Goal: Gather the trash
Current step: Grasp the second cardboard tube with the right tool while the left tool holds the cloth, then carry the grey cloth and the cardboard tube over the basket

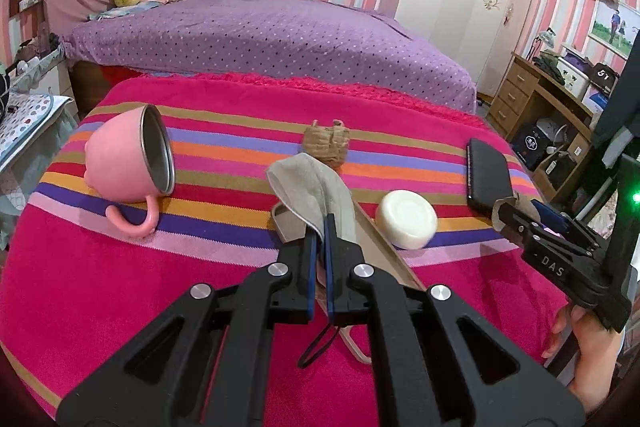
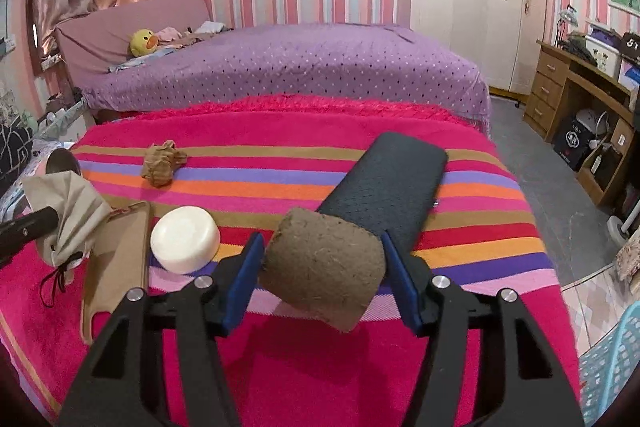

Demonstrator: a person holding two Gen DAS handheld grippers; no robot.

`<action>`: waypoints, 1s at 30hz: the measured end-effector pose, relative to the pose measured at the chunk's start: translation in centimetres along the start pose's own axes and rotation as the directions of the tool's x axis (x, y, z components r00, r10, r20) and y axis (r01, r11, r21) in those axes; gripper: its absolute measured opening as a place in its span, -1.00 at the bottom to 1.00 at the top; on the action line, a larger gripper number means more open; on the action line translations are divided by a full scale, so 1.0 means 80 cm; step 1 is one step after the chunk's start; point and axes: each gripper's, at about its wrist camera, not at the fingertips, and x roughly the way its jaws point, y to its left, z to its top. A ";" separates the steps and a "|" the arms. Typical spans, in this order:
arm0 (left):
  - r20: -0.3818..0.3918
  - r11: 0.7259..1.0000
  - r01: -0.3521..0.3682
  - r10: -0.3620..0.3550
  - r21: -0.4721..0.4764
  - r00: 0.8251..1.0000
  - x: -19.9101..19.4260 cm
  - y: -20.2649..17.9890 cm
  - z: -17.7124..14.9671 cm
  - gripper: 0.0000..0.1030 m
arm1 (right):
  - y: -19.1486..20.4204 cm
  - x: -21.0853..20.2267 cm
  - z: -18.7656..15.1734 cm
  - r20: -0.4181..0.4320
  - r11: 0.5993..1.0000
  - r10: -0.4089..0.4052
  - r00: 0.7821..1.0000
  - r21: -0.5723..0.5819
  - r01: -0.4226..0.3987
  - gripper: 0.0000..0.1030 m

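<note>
left tool (image 1: 319, 227) clamped on cloth pouch (image 1: 312, 187) | right tool (image 2: 322, 259) clamped on cardboard roll (image 2: 324, 267) | blanket (image 2: 300, 367) nearside bare

Both wrist views look obliquely down, close over the striped blanket (image 1: 120, 287), toward the far bed (image 2: 320, 67); shared: soap (image 1: 408, 225).

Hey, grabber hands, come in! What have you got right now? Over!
Left gripper shut on beige cloth bag. Right gripper closed around brown cardboard roll, lifted. Crumpled paper left on striped blanket. Nothing blocking.
</note>
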 end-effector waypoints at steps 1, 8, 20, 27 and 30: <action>0.003 1.000 0.002 -0.002 0.002 1.000 -0.003 -0.001 -0.002 -0.96 | -0.001 -0.005 -0.002 0.005 1.000 -0.001 1.000 -0.005 0.001 0.15; 0.020 0.999 0.019 -0.020 0.048 1.000 -0.026 -0.025 -0.014 -0.96 | -0.013 -0.027 -0.018 0.003 0.999 0.006 1.000 -0.033 -0.006 0.15; 0.069 0.985 0.043 -0.055 0.166 0.996 -0.071 -0.077 -0.041 -0.96 | -0.049 -0.074 -0.043 0.013 0.999 0.035 0.999 -0.009 -0.035 0.15; 0.028 0.975 0.066 -0.074 0.210 0.997 -0.063 -0.109 -0.062 -0.96 | -0.074 -0.083 -0.052 0.017 0.999 0.032 0.999 0.012 -0.033 0.15; 0.010 0.972 0.074 -0.079 0.222 0.997 -0.059 -0.122 -0.070 -0.96 | -0.084 -0.089 -0.053 0.028 1.000 0.029 0.999 0.008 -0.029 0.15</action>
